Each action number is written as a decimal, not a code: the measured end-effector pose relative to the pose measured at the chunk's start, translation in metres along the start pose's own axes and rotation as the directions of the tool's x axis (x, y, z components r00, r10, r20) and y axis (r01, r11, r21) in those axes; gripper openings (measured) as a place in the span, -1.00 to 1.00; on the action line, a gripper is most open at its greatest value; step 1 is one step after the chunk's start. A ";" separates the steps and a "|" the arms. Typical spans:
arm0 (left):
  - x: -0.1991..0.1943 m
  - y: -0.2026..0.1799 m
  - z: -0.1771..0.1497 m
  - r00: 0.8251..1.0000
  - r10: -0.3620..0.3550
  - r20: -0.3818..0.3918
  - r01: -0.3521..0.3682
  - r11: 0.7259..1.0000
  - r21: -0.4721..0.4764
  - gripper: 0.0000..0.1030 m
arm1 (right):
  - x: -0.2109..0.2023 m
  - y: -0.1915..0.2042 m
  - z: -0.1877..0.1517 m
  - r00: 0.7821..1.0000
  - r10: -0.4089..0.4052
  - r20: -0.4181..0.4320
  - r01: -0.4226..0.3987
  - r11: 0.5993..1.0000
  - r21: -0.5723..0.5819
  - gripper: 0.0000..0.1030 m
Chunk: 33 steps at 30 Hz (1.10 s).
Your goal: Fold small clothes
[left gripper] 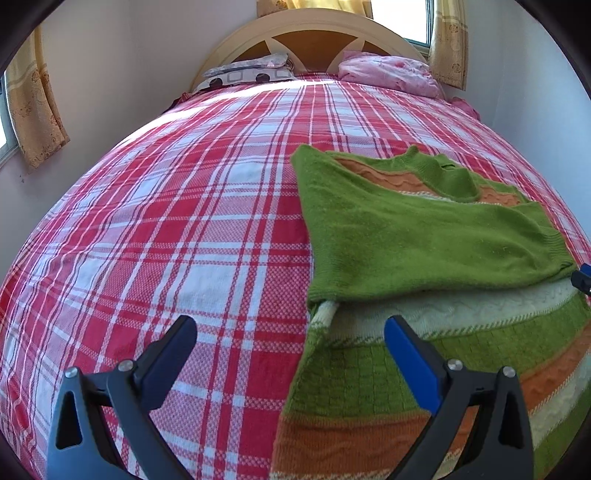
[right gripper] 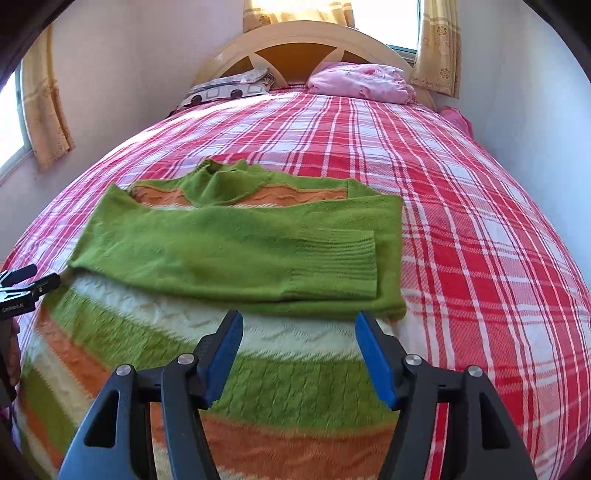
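Observation:
A small green sweater with orange and cream stripes lies flat on the red plaid bed. Both green sleeves are folded across its chest. In the right wrist view the sweater fills the middle, with a ribbed cuff on top. My left gripper is open and empty, low over the sweater's left edge. My right gripper is open and empty, over the sweater's striped lower body. The left gripper's tips show at the left edge of the right wrist view.
A wooden headboard stands at the far end, with a patterned pillow and a pink quilt in front of it. Walls close in on both sides, with yellow curtains at the windows.

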State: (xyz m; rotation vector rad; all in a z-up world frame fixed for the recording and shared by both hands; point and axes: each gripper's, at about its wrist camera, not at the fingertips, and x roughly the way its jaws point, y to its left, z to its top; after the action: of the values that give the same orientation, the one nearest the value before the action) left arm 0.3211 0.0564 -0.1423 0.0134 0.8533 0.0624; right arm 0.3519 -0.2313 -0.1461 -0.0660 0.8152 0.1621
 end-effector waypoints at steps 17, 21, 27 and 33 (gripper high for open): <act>-0.058 0.000 -0.052 0.995 -0.098 0.032 0.098 0.995 0.007 1.00 | -0.050 0.011 -0.076 0.998 0.050 -0.040 -0.050 0.999 0.011 0.33; -0.068 -0.005 -0.064 0.993 -0.111 0.033 0.111 0.994 0.019 1.00 | -0.058 0.012 -0.085 0.998 0.052 -0.038 -0.051 0.999 0.017 0.33; -0.081 -0.012 -0.085 0.993 -0.116 0.015 0.115 0.992 0.056 1.00 | -0.069 0.018 -0.099 0.998 0.055 -0.041 -0.054 0.998 0.028 0.34; -0.095 -0.017 -0.108 0.992 -0.129 -0.006 0.129 0.987 0.092 1.00 | -0.082 0.026 -0.114 0.997 0.054 -0.047 -0.053 0.998 0.029 0.35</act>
State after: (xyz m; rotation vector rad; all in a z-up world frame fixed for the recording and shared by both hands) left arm 0.1781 0.0321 -0.1419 0.0448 0.8544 -0.0985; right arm 0.2100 -0.2293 -0.1643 -0.0218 0.8670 0.1999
